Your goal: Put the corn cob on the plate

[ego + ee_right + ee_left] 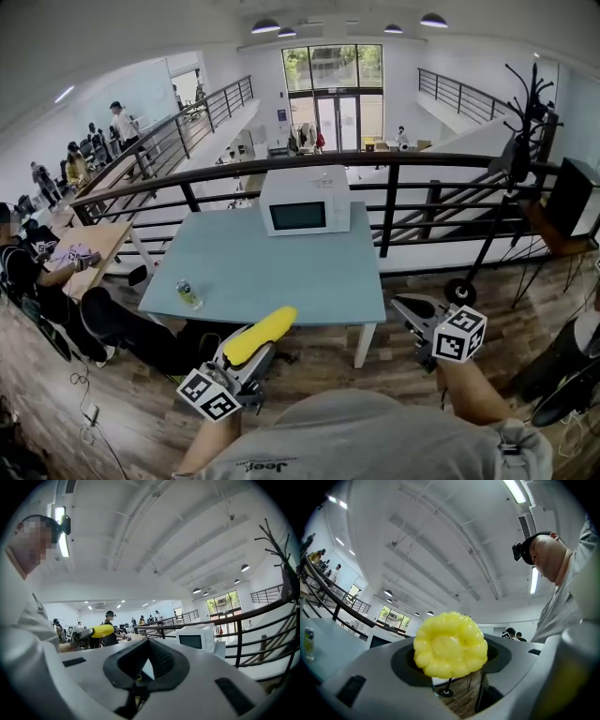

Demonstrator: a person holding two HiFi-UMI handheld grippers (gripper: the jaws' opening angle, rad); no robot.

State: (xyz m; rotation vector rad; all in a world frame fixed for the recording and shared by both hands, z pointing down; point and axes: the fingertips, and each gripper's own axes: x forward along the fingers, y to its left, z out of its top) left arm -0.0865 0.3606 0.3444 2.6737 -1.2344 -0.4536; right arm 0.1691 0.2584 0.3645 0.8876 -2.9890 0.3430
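Left claw [251, 354] pinches a single yellow corn cob [261, 335] by one end and holds it in the air just off the near edge of a pale blue rectangular surface [281, 272]. The cob's free end tilts up toward the surface. The right claw [405, 307] is pressed together with nothing in it, off the near right corner. On the surface, one white box-shaped microwave oven [304, 201] stands at the far edge, its door closed and its inside unreadable. One small green-labelled drink can [188, 294] stands upright at the near left.
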